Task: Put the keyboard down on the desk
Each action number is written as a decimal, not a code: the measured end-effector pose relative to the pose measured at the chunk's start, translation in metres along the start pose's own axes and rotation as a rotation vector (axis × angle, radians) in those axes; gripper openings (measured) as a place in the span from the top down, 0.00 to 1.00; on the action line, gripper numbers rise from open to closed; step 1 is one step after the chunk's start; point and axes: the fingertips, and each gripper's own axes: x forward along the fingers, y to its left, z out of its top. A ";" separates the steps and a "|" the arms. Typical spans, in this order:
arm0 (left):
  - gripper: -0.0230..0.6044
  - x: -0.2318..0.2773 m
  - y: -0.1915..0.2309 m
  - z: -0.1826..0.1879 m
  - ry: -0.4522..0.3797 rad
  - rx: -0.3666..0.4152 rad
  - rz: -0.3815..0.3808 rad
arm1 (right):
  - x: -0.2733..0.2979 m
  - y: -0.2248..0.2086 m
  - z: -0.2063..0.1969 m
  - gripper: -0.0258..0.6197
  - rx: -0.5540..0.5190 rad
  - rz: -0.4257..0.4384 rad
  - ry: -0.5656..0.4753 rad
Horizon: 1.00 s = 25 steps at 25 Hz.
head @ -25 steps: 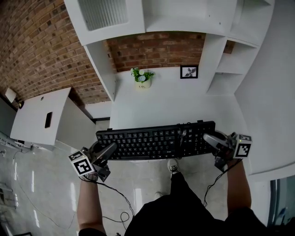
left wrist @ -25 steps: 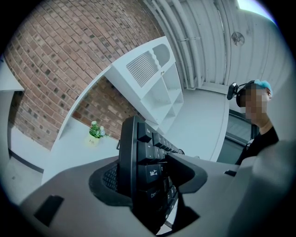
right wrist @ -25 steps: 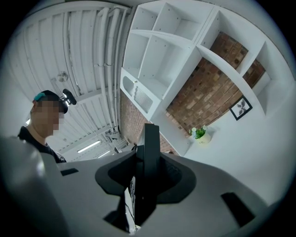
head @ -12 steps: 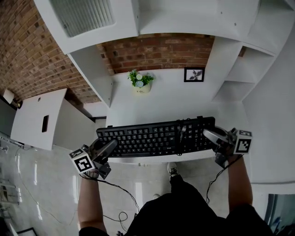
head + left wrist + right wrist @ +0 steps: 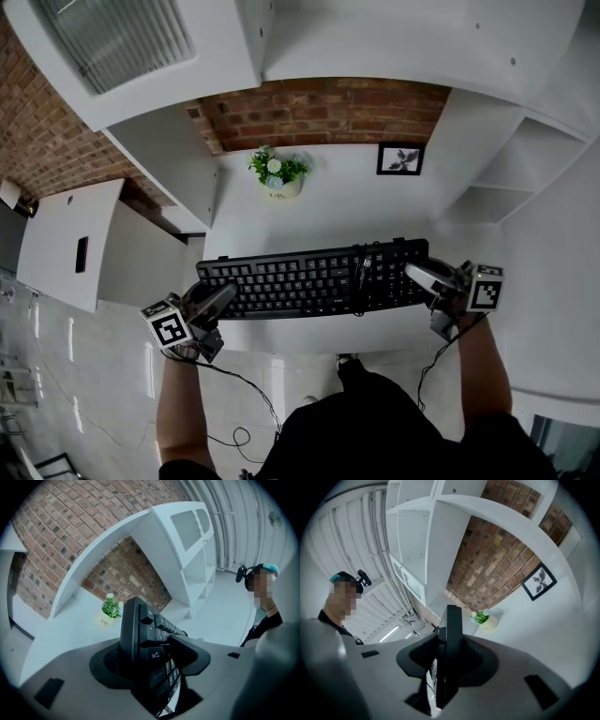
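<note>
While the left gripper [image 5: 221,298] and right gripper [image 5: 420,275] clamp its ends, the keyboard [image 5: 314,281] hangs over the desk's [image 5: 328,202] near edge; lowering it flat looks next.

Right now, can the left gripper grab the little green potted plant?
Probably not. The left gripper is shut on one end of the long black keyboard, so its jaws are full, and the potted plant stands farther back on the white desk.
</note>
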 end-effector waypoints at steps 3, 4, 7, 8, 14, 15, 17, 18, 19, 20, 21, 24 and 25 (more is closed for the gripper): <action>0.53 0.001 -0.007 0.004 0.000 -0.011 -0.005 | -0.001 0.004 0.003 0.75 0.014 -0.006 0.011; 0.53 0.000 -0.011 0.006 0.000 -0.018 -0.013 | 0.000 0.008 0.004 0.75 0.017 -0.014 0.017; 0.52 -0.006 -0.009 0.007 0.029 -0.047 0.016 | 0.002 0.017 0.004 0.74 0.037 -0.053 0.034; 0.51 -0.005 -0.006 0.005 0.041 -0.062 0.020 | 0.002 0.017 0.003 0.74 0.049 -0.069 0.039; 0.50 0.008 0.018 -0.006 0.089 -0.099 0.085 | 0.000 -0.006 -0.007 0.73 0.126 -0.139 0.065; 0.50 0.009 0.021 -0.008 0.093 -0.110 0.088 | 0.000 -0.008 -0.009 0.73 0.140 -0.150 0.070; 0.49 0.011 0.025 -0.014 0.109 -0.138 0.108 | 0.000 -0.013 -0.010 0.73 0.157 -0.171 0.082; 0.49 0.013 0.027 -0.020 0.122 -0.157 0.120 | 0.001 -0.016 -0.011 0.73 0.151 -0.175 0.092; 0.49 0.015 0.029 -0.027 0.136 -0.179 0.133 | 0.002 -0.019 -0.012 0.72 0.140 -0.174 0.105; 0.48 0.017 0.032 -0.033 0.150 -0.196 0.149 | 0.003 -0.024 -0.014 0.72 0.136 -0.176 0.116; 0.47 0.020 0.036 -0.039 0.161 -0.208 0.168 | 0.004 -0.029 -0.016 0.72 0.140 -0.181 0.125; 0.46 0.027 0.050 -0.052 0.192 -0.228 0.227 | 0.005 -0.048 -0.026 0.72 0.184 -0.205 0.139; 0.45 0.029 0.055 -0.057 0.201 -0.229 0.243 | 0.003 -0.057 -0.032 0.72 0.212 -0.229 0.141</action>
